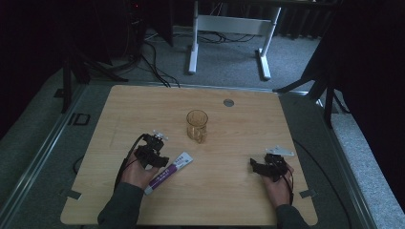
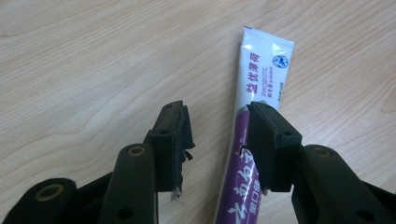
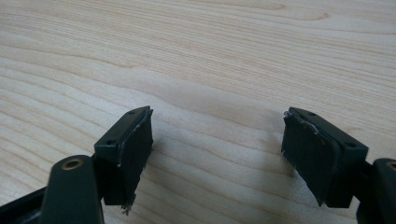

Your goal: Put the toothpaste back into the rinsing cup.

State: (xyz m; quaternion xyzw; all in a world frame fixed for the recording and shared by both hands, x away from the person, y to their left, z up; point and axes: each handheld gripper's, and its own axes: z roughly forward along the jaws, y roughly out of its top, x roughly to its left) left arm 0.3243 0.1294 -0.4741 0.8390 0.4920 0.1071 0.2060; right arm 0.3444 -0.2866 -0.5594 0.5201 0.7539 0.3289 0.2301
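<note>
Between the tube (image 2: 261, 79) and cup (image 1: 197, 126), bare table (image 1: 239, 157).

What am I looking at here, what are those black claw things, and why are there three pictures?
A person sits at a wooden table, holding a hand-operated two-jaw gripper in each hand. The high view looks down from above; the other two come from cameras riding on each gripper, looking along its jaws. The left gripper is open over a white and purple tube lying flat; in its own view one jaw covers the tube's edge, and nothing is gripped. The right gripper is open over bare wood. A clear glass mug stands mid-table with something pale brown in it, too small to identify.
</note>
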